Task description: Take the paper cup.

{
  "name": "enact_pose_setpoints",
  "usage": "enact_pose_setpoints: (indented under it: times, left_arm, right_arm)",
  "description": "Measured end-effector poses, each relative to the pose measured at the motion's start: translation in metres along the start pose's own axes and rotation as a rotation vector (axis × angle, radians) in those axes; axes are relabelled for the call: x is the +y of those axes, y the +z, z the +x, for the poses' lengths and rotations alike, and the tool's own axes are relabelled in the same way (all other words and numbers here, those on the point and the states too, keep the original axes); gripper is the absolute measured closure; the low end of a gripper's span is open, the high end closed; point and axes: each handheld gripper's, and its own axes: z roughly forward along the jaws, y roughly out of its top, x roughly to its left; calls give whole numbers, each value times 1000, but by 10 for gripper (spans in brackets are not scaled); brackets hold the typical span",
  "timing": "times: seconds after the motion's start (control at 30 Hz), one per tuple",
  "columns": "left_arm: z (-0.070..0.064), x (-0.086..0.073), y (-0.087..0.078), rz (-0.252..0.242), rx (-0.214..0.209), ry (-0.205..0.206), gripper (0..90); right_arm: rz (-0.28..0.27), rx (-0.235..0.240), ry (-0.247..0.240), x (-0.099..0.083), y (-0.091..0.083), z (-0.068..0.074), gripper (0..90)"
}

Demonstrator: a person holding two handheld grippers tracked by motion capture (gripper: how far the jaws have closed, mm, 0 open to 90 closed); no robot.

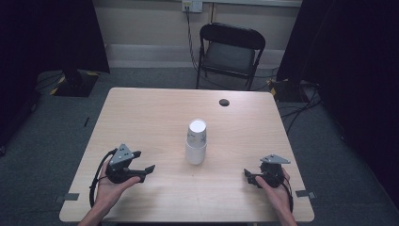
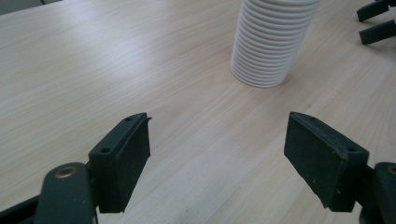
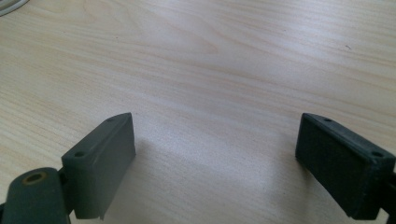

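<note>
A black folding chair (image 1: 231,52) (empty) stands beyond the table (image 1: 141,117).

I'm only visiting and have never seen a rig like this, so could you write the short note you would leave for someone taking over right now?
Left gripper: open, holding nothing, low over the table at its near left, pointing toward the cups.
Right gripper: open, holding nothing, at the near right.
Stack of white paper cups: upside down at the table's middle, between the two grippers, touched by neither. The left gripper view shows its many nested rims.
Done: nothing visible; the stack looks whole.
Left: probably reach in and grip the stack, then lift cups off.
</note>
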Motion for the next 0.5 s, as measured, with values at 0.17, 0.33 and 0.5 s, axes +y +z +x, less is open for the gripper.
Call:
enact_pose_setpoints:
  times: [0.17,0.33,0.5]
  left_arm:
    - [-4,11,5,-8,-32,16,232]
    - [-8,27,11,-28,-31,11,232]
    - [-13,43,20,-41,-65,12,232]
  right_arm:
    - [1,1,1,0,0,0,114]
    - [1,1,1,0,0,0,114]
    - [1,1,1,0,0,0,114]
